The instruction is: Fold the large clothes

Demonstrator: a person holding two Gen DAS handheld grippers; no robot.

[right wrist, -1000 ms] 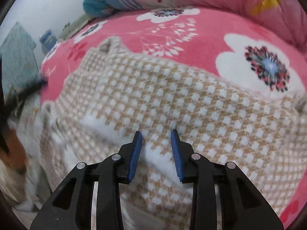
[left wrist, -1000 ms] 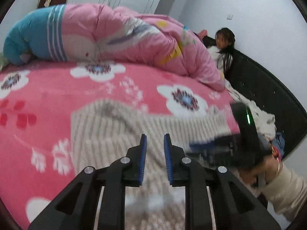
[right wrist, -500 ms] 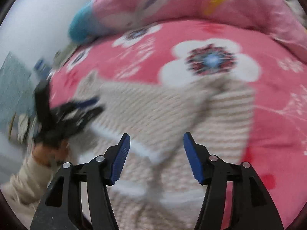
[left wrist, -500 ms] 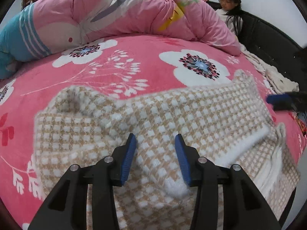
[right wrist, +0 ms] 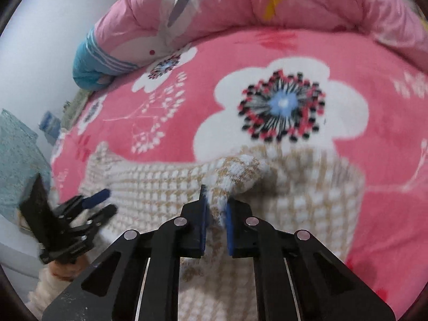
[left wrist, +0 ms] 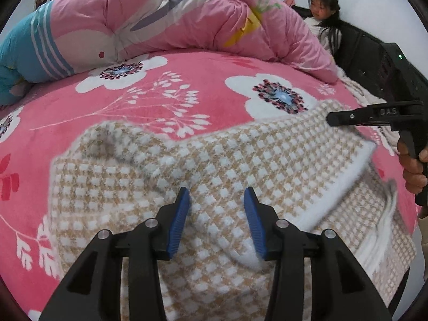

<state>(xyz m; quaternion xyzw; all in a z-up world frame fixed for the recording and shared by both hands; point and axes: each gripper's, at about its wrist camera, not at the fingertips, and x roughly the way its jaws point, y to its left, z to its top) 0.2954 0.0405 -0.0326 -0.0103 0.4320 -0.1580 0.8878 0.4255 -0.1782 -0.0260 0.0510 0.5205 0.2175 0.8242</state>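
Left wrist view: your left gripper (left wrist: 216,220) hovers low over the checked sweater (left wrist: 203,176), a beige-and-white knit lying partly folded on the pink floral blanket (left wrist: 187,80) of the bed; its fingers stand moderately apart with a white-edged cuff or hem just beneath them, and the blue pads (left wrist: 178,222) do not appear to press on the cloth. At the right edge your right gripper (left wrist: 374,113) reaches over the garment's far corner, next to the white ribbed border (left wrist: 345,182). A rolled pink quilt (left wrist: 165,24) lies behind, well apart from the work, and a person (left wrist: 325,21) sits beyond it against the dark headboard. Right wrist view: your right gripper (right wrist: 216,211) is closing, fingers narrow, with a bunched corner of the sweater pinched between the pads and lifted clear of the layer below; your left gripper (right wrist: 80,214) shows blurred at lower left, over the opposite end. Handling, as judged: the knit looks thick, soft and limp, light enough to lift yet prone to sag and stretch, so a single pinch will drag the whole panel. Its fuzzy surface should grip the pads well and cling to the plush blanket. Take hold at the firmer ribbed border or at a corner, gather both layers, and match the right hand's height with your left.
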